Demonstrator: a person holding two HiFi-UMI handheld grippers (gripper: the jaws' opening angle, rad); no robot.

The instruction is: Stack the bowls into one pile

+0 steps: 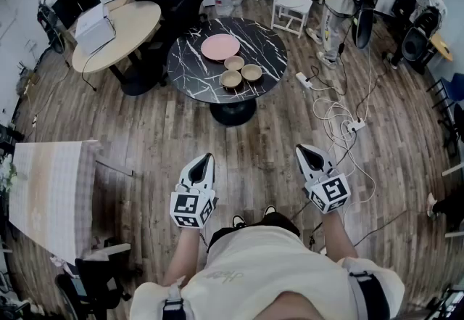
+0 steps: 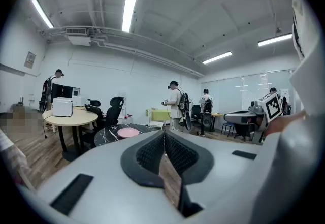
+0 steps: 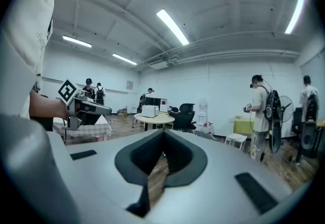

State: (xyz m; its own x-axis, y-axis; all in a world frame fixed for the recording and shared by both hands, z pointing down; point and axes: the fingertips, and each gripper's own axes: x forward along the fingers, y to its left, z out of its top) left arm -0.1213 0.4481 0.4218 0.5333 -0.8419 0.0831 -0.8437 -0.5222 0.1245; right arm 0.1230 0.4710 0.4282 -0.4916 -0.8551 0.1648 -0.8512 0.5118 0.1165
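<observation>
Left white gripper (image 1: 207, 159) and right white gripper (image 1: 302, 149) are both pinched shut, empty, so they'd likely just shove the small tan bowls (image 1: 231, 79) around unless opened.

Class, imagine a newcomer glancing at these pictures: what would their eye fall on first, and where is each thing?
The round black marble table stands mid-room, ahead of the person, bearing a pink plate and three tan bowls set side by side, not yet stacked. Nearer, the left gripper and right gripper are held out over the wood floor, jaws shut and empty.
</observation>
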